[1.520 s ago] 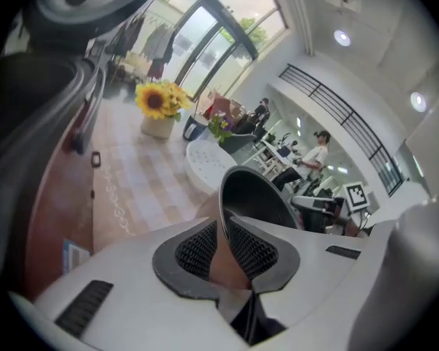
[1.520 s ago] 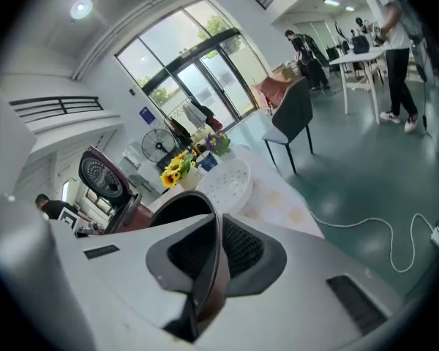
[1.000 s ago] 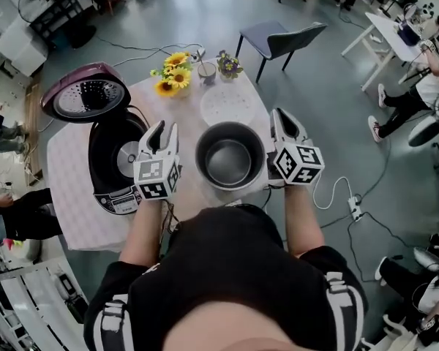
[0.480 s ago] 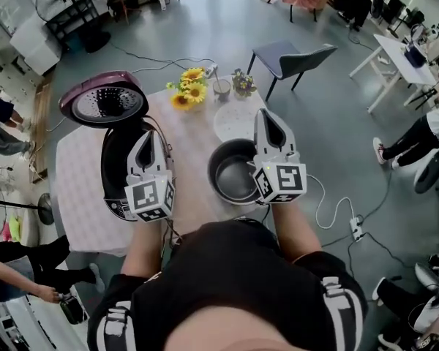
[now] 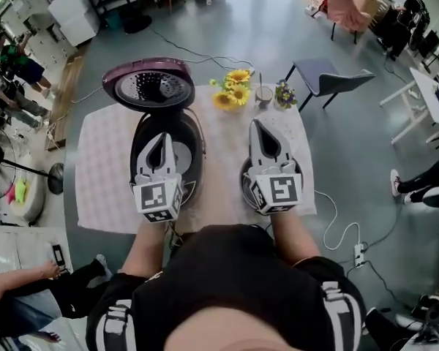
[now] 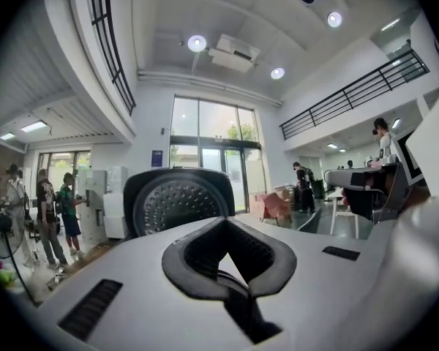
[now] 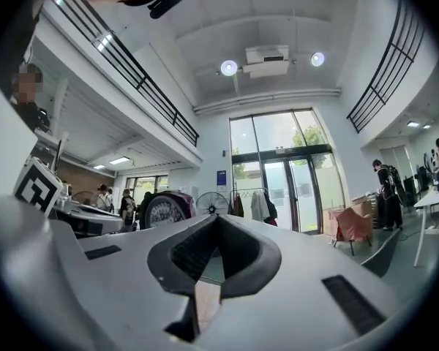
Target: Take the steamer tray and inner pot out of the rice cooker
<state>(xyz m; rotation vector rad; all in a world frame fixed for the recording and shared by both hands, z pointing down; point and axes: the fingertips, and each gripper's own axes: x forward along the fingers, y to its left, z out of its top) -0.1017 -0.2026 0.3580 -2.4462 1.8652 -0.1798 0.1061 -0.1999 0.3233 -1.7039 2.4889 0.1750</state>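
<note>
The rice cooker [image 5: 194, 159] stands open on the table, its perforated lid [image 5: 146, 85] raised behind it. My left gripper [image 5: 159, 139] hangs over the cooker's mouth, shut and empty. The same lid [image 6: 177, 202] shows beyond the left gripper [image 6: 229, 258] in the left gripper view. The inner pot [image 5: 244, 183] sits on the table to the cooker's right, mostly hidden under my right gripper [image 5: 257, 125], which is shut on nothing. The white steamer tray [image 5: 288, 128] lies just beyond the pot, partly covered. The right gripper [image 7: 205, 269] looks level across the room, with the lid [image 7: 164, 210] far off.
Sunflowers [image 5: 233, 93], a small cup [image 5: 263, 93] and a little flower pot [image 5: 283, 93] stand at the table's far edge. A grey chair [image 5: 329, 79] is beyond the right corner. A white cable [image 5: 336, 218] trails on the floor. People stand at the left.
Both grippers left the inner pot's sides and rose. The left one's jaws closed and it now sits over the cooker; the right one now covers the pot.
</note>
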